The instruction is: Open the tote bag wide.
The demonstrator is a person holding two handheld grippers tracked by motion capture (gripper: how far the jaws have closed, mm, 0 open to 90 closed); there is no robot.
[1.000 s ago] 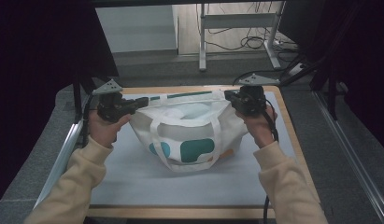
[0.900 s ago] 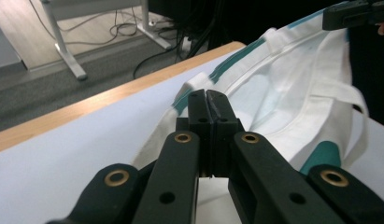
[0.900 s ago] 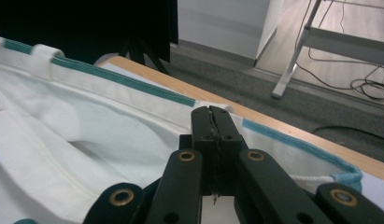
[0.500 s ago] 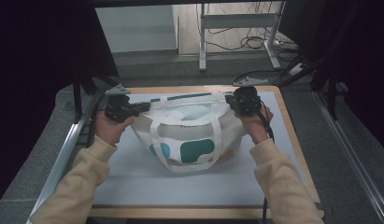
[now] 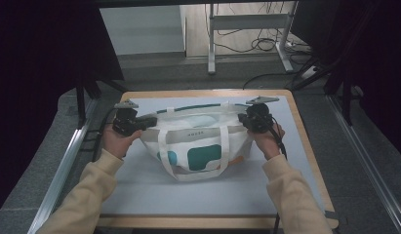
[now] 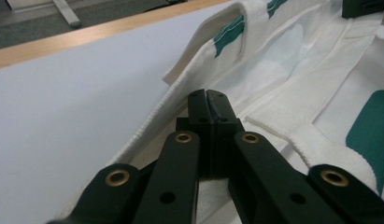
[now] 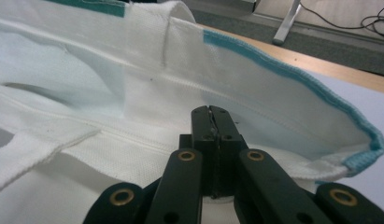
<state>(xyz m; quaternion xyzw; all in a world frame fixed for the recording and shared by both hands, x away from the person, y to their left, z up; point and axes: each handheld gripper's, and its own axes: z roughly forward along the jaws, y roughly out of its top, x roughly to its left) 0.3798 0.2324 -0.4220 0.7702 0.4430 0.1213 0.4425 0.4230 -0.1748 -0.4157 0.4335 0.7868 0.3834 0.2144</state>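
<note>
We see the tote bag [image 5: 200, 146] mid-mat, mouth pulled wide. Left gripper [image 6: 207, 100] and right gripper [image 7: 211, 116] each have jaws pressed together, apparently pinching rim fabric (thin bite). We judge a harder outward pull could slip the cloth free.

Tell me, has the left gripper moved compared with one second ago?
Yes. In the high view the left gripper has shifted slightly away from the person, toward the table's far wooden edge, with its jaws shut on the tote bag rim.
</note>
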